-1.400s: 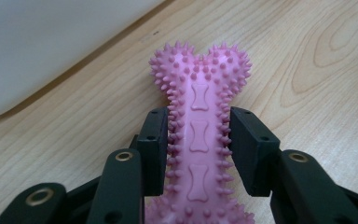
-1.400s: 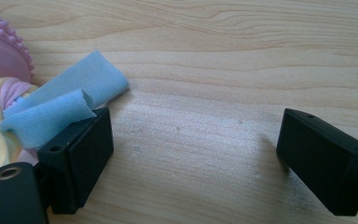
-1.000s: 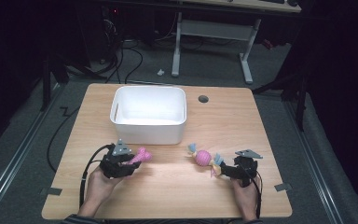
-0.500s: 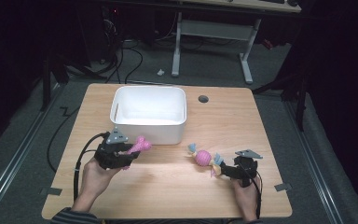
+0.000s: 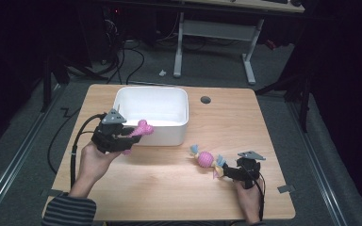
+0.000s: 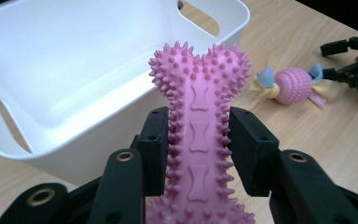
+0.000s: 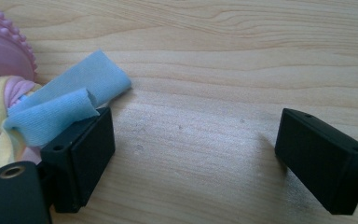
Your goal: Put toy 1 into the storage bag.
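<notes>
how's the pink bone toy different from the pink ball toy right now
The bone toy is long and spiky, clamped in the left gripper and held off the table near the white bin. The ball toy is round with cloth strips at its ends and lies on the table beside the open right gripper. Both are pink and nubby.

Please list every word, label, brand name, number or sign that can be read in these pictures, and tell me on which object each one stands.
There is no readable text.
The pink spiked bone toy carries raised bone shapes, no letters.
The white bin, the pink ball toy with its cloth strips, the wooden table and both grippers carry no label or number that can be made out.
</notes>
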Tool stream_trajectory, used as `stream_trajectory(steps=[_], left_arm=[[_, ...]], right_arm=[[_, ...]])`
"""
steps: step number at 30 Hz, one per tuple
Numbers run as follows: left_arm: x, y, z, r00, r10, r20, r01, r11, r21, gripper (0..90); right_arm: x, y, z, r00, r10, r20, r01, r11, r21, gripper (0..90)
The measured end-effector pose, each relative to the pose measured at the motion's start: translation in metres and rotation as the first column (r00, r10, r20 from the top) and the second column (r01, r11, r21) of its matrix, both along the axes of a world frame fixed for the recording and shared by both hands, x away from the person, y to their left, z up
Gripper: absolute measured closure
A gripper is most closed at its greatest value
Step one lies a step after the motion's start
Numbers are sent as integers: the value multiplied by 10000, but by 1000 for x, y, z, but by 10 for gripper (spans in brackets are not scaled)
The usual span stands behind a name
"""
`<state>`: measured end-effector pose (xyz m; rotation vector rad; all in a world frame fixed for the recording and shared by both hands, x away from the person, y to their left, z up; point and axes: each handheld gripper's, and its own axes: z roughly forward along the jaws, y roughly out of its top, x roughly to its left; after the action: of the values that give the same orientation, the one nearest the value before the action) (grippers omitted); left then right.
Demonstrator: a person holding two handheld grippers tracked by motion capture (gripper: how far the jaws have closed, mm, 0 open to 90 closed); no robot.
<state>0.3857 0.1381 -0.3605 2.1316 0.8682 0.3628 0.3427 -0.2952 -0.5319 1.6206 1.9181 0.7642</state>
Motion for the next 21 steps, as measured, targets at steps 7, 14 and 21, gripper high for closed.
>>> stream_trajectory(steps=[7,14,21], left_arm=[[19,-7,12,9997,-61,240,54,9995,324,594],[40,-16,19,9997,-102,237,89,9984,562,594],[60,-21,18,9996,86,254,-96,9992,390,591]], right_arm=[[0,0,0,10000,-26,-14,26,10000,32,117],[0,0,0,10000,-9,-13,9,10000,22,118],[0,0,0,10000,2,-1,-2,10000,20,119]])
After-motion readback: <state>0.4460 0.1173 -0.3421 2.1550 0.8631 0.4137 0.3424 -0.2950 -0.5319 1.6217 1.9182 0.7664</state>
